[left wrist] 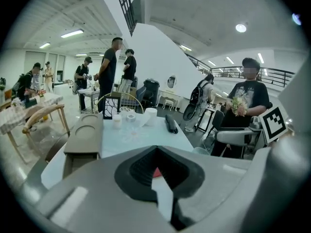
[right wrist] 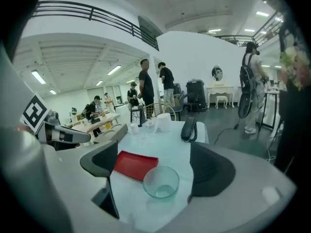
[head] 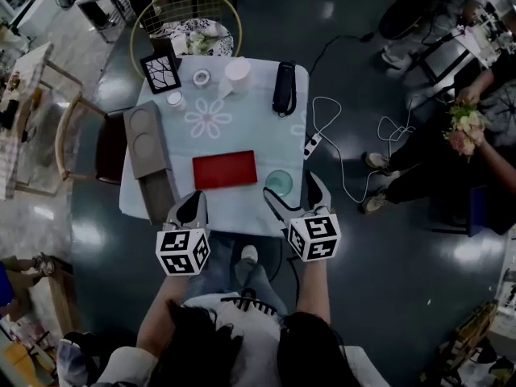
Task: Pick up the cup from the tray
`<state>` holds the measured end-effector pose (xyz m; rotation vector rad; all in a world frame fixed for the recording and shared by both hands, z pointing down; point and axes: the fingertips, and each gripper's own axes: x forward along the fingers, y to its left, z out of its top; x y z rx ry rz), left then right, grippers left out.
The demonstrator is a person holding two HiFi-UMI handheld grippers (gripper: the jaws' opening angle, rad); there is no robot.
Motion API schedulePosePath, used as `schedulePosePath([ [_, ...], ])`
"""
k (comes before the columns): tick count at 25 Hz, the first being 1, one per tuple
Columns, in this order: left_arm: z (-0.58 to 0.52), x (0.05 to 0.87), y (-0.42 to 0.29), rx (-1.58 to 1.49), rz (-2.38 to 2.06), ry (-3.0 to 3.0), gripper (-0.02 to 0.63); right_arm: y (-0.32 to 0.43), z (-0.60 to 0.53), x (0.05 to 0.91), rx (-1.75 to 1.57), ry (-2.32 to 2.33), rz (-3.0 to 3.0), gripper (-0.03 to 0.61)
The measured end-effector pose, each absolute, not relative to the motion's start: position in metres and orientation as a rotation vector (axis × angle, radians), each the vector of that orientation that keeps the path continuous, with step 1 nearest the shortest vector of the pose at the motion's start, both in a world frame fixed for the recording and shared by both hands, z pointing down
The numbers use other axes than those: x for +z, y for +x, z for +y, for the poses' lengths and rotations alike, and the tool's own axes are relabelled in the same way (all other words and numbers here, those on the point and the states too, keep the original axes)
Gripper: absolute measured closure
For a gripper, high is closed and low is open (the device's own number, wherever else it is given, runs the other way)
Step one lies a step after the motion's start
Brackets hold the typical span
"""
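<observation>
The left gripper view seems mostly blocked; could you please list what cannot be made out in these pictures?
Left gripper view: the shut left tongs hide nearly all of the red tray; only a sliver shows.
Head view: the cup is too small and dim to tell whether the right tongs touch it.
Every view: the small bottle is too tiny to read any label.

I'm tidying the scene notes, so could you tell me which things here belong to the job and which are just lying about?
Job: cup, between the jaws of the open right gripper; red tray beside it.

Lying about: handset, grey stand, frame, tape roll, jar, power strip; the shut left gripper is idle.
</observation>
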<state>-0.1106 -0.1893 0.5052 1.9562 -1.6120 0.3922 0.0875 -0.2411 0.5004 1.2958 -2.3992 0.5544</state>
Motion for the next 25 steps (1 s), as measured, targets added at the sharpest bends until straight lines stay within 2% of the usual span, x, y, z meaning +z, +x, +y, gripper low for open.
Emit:
schedulePosePath([
  [2,-0.19,0.494,-0.104,0.369,-1.617,1.983,0.612,0.091,-0.24,0.488,0.526,1.35,-2.379,0.161],
  [4,-0.187,0.483,-0.098,0.359,-1.619,2.012,0.613,0.093,-0.232,0.48,0.507,1.38,-2.359,0.293],
  [6,-0.186,0.473,-0.095,0.339,-1.628,2.038,0.612,0.091,-0.227,0.473,0.465,1.376,-2.352,0.354],
  [10,-0.183,0.456,-0.097,0.32,-1.679,2.04,0.612,0.09,-0.218,0.46,0.421,1.43,-2.343,0.549],
  [14,-0.177,0.446,-0.094,0.251,-1.679,2.044,0.613,0.083,-0.202,0.464,0.533,1.391,-2.369,0.554],
  [25,-0.153,0.437,-0.07,0.251,-1.614,2.14,0.614,0.089,-0.171,0.48,0.565,1.429,-2.235,0.555],
])
